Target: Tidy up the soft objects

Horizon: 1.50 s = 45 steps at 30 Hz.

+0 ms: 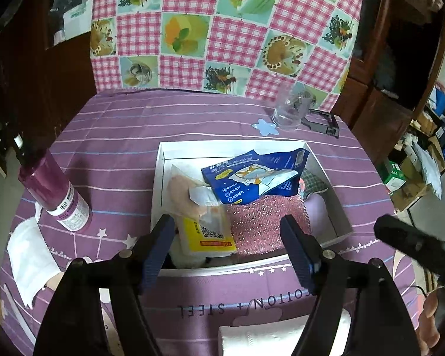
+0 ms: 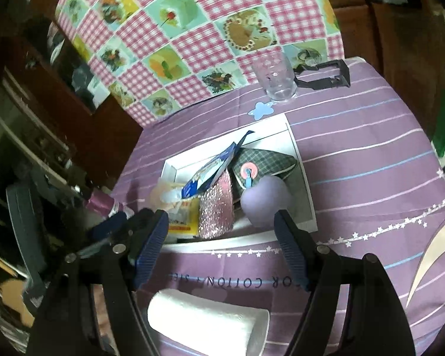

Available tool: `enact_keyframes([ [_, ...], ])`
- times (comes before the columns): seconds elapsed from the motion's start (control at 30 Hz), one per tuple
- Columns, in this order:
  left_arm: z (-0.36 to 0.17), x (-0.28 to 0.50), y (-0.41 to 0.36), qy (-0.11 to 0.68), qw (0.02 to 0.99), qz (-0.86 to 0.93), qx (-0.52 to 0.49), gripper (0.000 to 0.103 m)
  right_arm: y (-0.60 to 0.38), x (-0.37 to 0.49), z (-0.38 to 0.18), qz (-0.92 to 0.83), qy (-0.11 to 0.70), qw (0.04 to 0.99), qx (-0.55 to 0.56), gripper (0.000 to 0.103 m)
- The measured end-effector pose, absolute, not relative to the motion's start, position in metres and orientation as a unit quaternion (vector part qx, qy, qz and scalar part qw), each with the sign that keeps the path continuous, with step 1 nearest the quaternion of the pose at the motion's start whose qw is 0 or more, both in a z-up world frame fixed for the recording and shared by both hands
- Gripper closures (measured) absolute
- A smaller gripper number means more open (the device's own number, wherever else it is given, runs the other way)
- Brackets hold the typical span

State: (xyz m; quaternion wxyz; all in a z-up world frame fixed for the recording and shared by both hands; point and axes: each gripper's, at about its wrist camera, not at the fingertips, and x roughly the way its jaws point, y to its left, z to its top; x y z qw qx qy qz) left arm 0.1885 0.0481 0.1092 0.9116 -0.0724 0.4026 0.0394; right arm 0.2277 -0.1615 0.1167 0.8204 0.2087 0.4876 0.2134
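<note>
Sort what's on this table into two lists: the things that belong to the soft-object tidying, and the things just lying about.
Belongs to the job:
white box
blue packet
pink glitter sponge
plaid pouch
purple soft pad
yellow packet
tissue roll
white cloth

Lying about:
glass cup
spray bottle
black clip
star coaster

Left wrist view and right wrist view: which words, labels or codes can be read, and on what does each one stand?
"COTTON + STEEL", seen upside down: purple tablecloth.
Blue packet: Chinese print, too blurred to read.
Yellow packet: QR code, text unreadable.
Pink bottle: label too small to read.
</note>
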Motion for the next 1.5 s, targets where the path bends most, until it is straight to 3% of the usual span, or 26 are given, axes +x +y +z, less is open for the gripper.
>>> enact_keyframes([
  [0.5, 0.112, 0.136, 0.022, 0.362, 0.928, 0.079, -0.024, 0.022, -0.171, 0.173, 0.116, 0.197, 0.457, 0.858, 0.129, 0.029],
  [0.73, 0.103, 0.09, 0.017, 0.289, 0.951, 0.108, 0.012, 0.02, -0.176, 0.149, 0.116, 0.2, 0.431, 0.873, 0.11, 0.029],
  [1.1, 0.079, 0.061, 0.043, 0.327, 0.943, 0.028, -0.05, 0.019, -0.178, 0.118, 0.114, 0.207, 0.403, 0.887, 0.089, 0.029],
  [1.27, 0.038, 0.062, 0.055, 0.382, 0.919, -0.024, -0.097, 0.019, -0.179, 0.119, 0.075, 0.248, 0.464, 0.839, 0.138, 0.029],
  [1.5, 0.04, 0.052, 0.052, 0.376, 0.92, -0.049, -0.104, 0.021, -0.173, 0.116, 0.062, 0.285, 0.504, 0.796, 0.179, 0.032],
])
